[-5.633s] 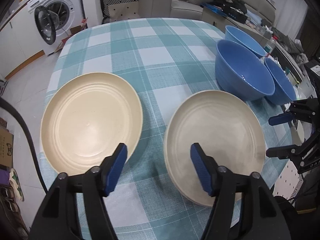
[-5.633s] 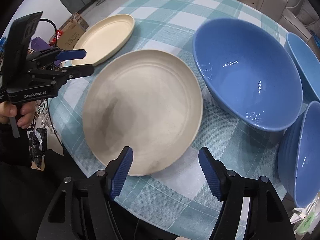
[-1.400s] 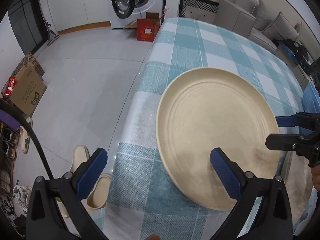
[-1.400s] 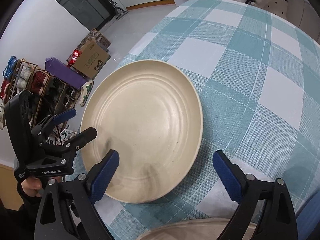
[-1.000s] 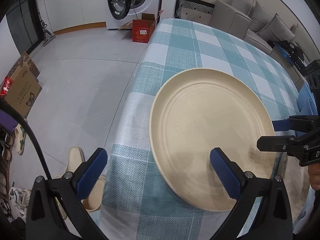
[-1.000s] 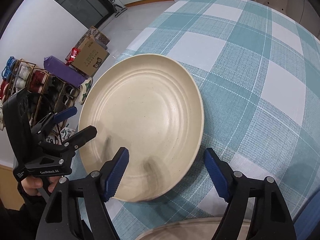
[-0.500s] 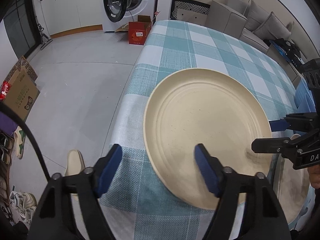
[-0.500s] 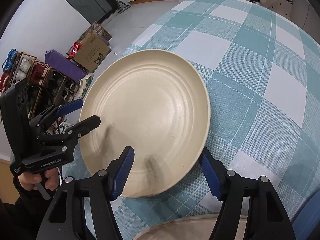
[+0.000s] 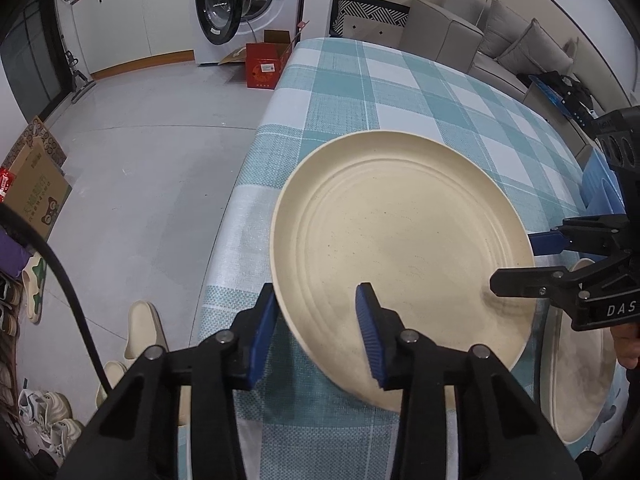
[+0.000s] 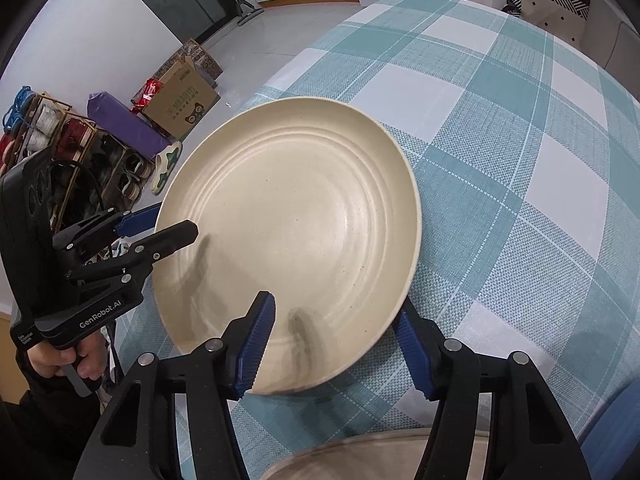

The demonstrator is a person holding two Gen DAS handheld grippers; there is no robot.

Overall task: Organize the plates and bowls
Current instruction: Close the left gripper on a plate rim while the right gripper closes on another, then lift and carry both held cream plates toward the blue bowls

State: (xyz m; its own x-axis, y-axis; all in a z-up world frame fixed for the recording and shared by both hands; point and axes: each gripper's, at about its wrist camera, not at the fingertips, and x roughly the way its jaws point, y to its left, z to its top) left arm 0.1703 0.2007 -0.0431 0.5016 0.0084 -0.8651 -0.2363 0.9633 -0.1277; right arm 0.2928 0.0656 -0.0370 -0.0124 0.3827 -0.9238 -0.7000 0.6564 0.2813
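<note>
Nearest, in the left wrist view: closing with the left gripper (image 9: 315, 292) across the near-left rim of the cream plate (image 9: 400, 240). One of the fingers (image 9: 370, 332) above the plate's inner slope, the other outside and below the edge. Rim between them, pads apparently not yet pressing, so not yet clenched.

Same pattern in the right wrist view: closing with the right gripper (image 10: 336, 304) on the near-right rim of that plate (image 10: 292, 220). Rim between the fingers (image 10: 256, 332), a gap visible, no grip yet.

Probably approached from two sides because of the plate's width and shallowness: a pinch at opposite edges keeps it level on the lift.

Resting flat near the left edge of the counter (image 9: 400, 88), on checked cloth. Just beside it, toward the right hand, a second cream plate (image 9: 580, 380), the likely stacking spot. Beyond that, a sliver of blue bowl (image 9: 600, 188).

Further off: slippers (image 9: 140, 332) on the floor, a washing machine (image 9: 248, 4) with door open, a grey sofa (image 9: 500, 40).
</note>
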